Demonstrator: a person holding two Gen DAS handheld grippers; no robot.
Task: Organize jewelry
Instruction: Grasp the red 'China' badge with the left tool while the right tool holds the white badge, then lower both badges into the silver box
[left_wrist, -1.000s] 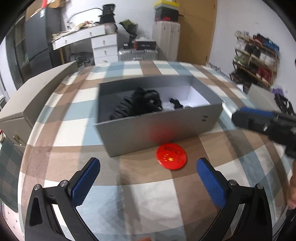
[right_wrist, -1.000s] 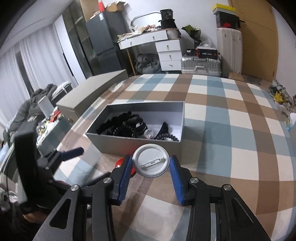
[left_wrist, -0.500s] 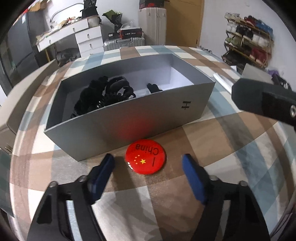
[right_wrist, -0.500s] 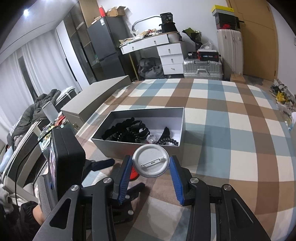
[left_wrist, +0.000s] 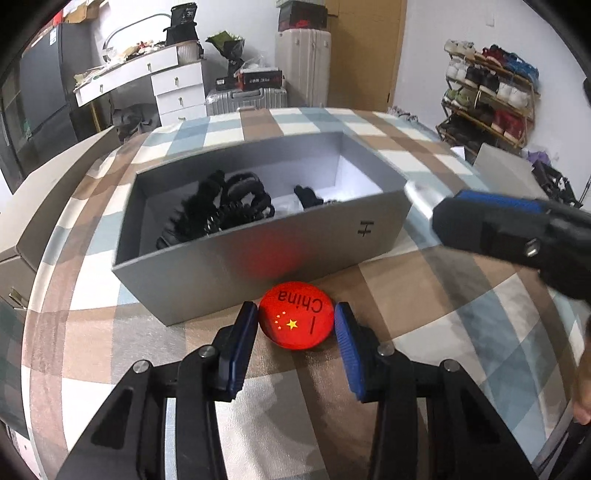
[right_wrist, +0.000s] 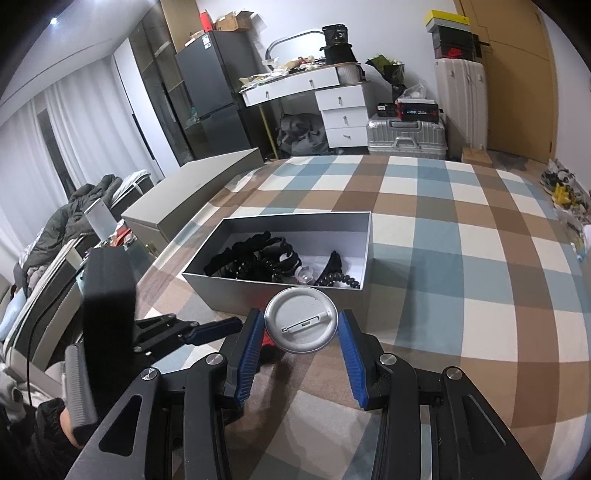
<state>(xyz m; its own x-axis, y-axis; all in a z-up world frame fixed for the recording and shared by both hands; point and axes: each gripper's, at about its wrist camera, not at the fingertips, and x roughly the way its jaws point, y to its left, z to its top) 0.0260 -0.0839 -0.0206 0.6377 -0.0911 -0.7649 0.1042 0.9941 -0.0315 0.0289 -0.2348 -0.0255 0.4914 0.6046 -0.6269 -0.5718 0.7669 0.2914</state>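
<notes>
Left wrist view: left gripper (left_wrist: 295, 323) jaws are closing on the rigid, light, slippery-rimmed red badge (left_wrist: 295, 320) before the grey box (left_wrist: 258, 254), while right gripper (right_wrist: 301, 325) jaws are gripping the silver-backed badge (right_wrist: 301, 325) edgewise.

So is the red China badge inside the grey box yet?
No, the red badge lies on the checked cloth outside the grey box.

1. The left gripper (left_wrist: 295, 325) was low over the checked surface, its blue pads (left_wrist: 240, 343) closed against both sides of a red badge (left_wrist: 295, 319).
2. The right gripper (right_wrist: 301, 332) was raised above the surface, its jaws clamped on the rim of a silver pin-back badge (right_wrist: 301, 325), the pin side facing the camera.
3. In the left wrist view the right gripper (left_wrist: 509, 232) reached in from the right.
4. In the right wrist view the left gripper (right_wrist: 207, 328) lay low on the left, below the right one.
</notes>
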